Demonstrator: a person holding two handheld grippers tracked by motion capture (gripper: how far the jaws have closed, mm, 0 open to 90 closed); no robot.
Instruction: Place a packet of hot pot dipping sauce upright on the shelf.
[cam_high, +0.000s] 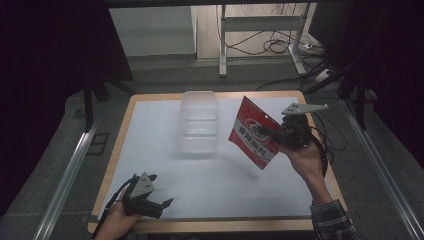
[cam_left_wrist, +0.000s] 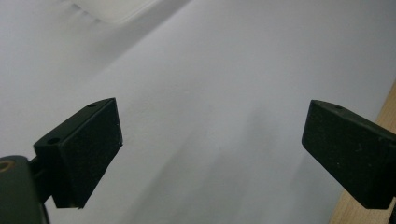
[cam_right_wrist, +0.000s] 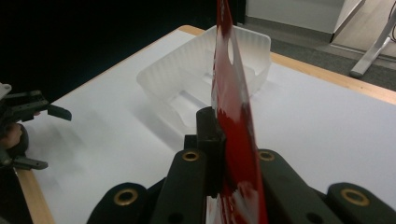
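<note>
The table (cam_high: 150, 150) has a white top with a light wooden border running round its edges; in the left gripper view the white surface (cam_left_wrist: 224, 93) meets that wooden edge at the lower right. Directly on it stands a clear plastic container (cam_high: 199, 127), set toward the far side, a little left of the middle. In the right gripper view the container (cam_right_wrist: 187, 79) appears as a translucent ribbed tub with inner steps, its base flat on the white surface.

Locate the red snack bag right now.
The red snack bag is held off the table in the right claw, right of centre in the high view, just right of the clear plastic bin.
</note>
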